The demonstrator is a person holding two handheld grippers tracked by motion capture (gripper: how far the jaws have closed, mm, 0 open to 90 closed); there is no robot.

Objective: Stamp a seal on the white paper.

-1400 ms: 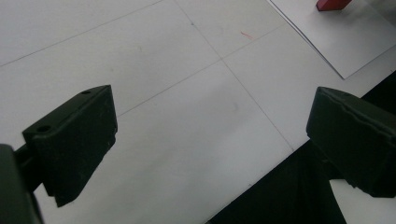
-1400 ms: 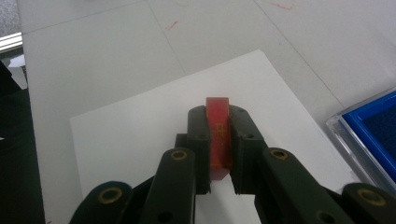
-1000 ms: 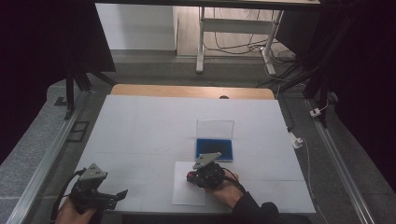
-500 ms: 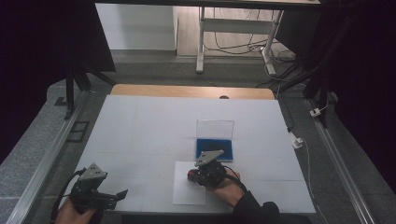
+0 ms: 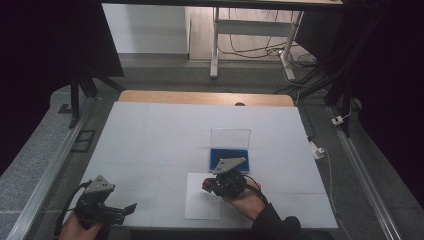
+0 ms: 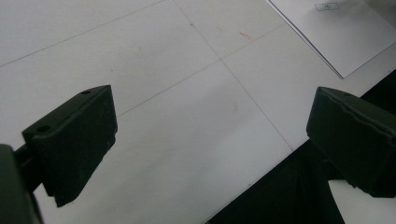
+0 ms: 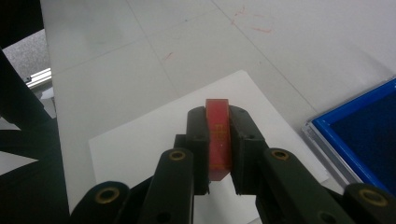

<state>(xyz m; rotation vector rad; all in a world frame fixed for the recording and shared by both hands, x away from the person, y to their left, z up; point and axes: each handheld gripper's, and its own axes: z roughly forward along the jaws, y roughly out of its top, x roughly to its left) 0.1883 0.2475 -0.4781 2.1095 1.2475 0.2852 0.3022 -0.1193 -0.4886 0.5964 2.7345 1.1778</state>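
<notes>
White table top (image 5: 160, 135), dark room around. My right gripper (image 7: 218, 140) is clamped on a flat red rectangular block (image 7: 218, 135), above the white paper sheet (image 5: 200, 207) at 6 o'clock. Left gripper (image 6: 210, 140), at 7 o'clock, jaws wide apart w/ nothing between. Blue-lined clear case (image 5: 229, 152) near centre.

The right hand-held gripper (image 5: 209, 185) is held low above the tabletop (image 5: 150, 135), near its front edge, with jaws clamped tight. The left hand-held gripper (image 5: 131, 207) waits at the front left corner of the tabletop, jaws wide apart.
</notes>
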